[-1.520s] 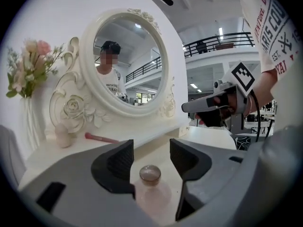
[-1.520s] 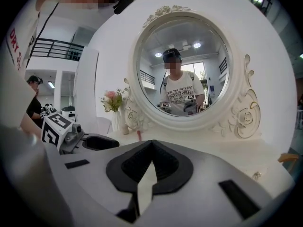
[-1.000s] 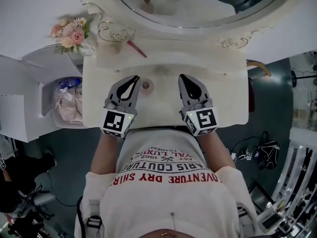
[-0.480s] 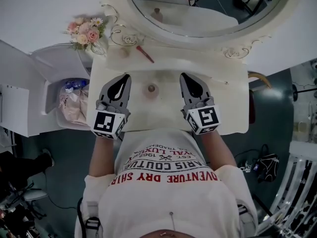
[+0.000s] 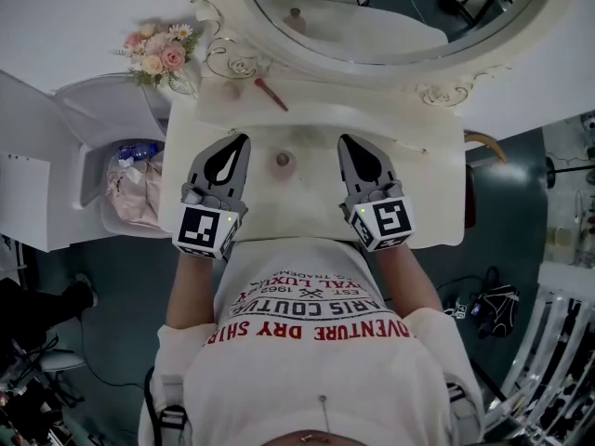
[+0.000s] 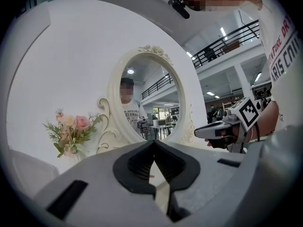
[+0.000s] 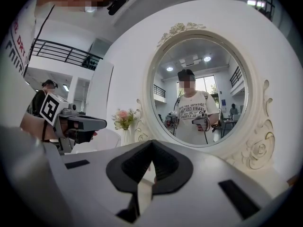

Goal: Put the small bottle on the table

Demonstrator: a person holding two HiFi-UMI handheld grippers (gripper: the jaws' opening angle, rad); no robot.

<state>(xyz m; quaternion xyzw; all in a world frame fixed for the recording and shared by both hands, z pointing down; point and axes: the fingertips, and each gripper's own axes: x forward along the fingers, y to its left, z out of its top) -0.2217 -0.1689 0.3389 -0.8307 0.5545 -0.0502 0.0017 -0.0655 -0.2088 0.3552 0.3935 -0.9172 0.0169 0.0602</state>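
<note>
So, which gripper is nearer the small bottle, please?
Left. The left gripper is close beside the small bottle on its left; the right gripper is farther off on its right.

Cream-white dressing table (image 5: 428,193) w/ faint brownish smudges; matching cream mirror frame (image 7: 255,122), curly scroll relief + a carved rose. Pink, peach & white bouquet (image 5: 158,56) w/ green leaves. Thin red stick (image 5: 271,94). Pinkish-brown small bottle (image 5: 283,162). Light grey left gripper (image 5: 244,138) and right gripper (image 5: 345,140), black pads, blk/wht square-marker cubes. White T-shirt (image 5: 316,370), red + black lettering. Dark teal-grey floor (image 5: 507,184).
</note>
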